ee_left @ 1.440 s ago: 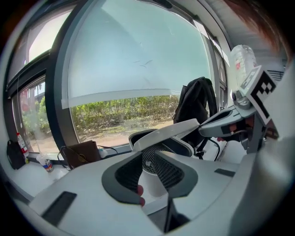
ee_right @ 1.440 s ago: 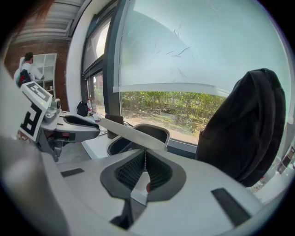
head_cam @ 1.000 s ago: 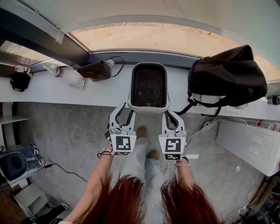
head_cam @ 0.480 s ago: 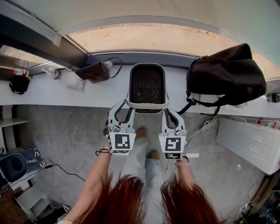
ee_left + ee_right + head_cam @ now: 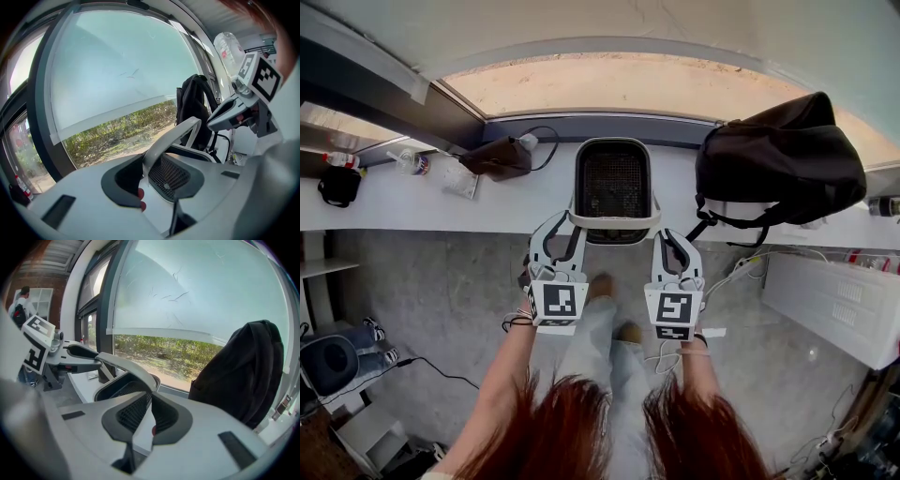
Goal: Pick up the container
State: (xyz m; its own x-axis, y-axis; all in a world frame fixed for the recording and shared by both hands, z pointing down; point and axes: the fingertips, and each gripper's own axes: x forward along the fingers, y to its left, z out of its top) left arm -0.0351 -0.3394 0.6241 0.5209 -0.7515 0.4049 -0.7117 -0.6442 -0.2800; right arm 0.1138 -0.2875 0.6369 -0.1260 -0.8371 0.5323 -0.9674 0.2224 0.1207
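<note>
The container (image 5: 616,221), a grey basket with dark mesh inside and a pale bail handle (image 5: 174,135), stands on the white window ledge (image 5: 412,202). My left gripper (image 5: 567,225) is at its front left corner. Its jaws have just been closing, with the container's rim and wall (image 5: 152,187) between them, and a gap still shows at the inner pad. My right gripper (image 5: 667,239) is at the front right corner, shut on the thin rim wall (image 5: 143,427). The mesh (image 5: 119,385) lies just beyond its jaws.
A black backpack (image 5: 783,164) slumps on the ledge close to the container's right. A dark pouch with a cable (image 5: 497,155) and a bottle (image 5: 408,161) lie to the left. The window glass rises right behind. A white box (image 5: 834,309) sits on the floor, lower right.
The left gripper's jaws have drawn in a little around the container's front left corner. The right gripper and the container have kept their places.
</note>
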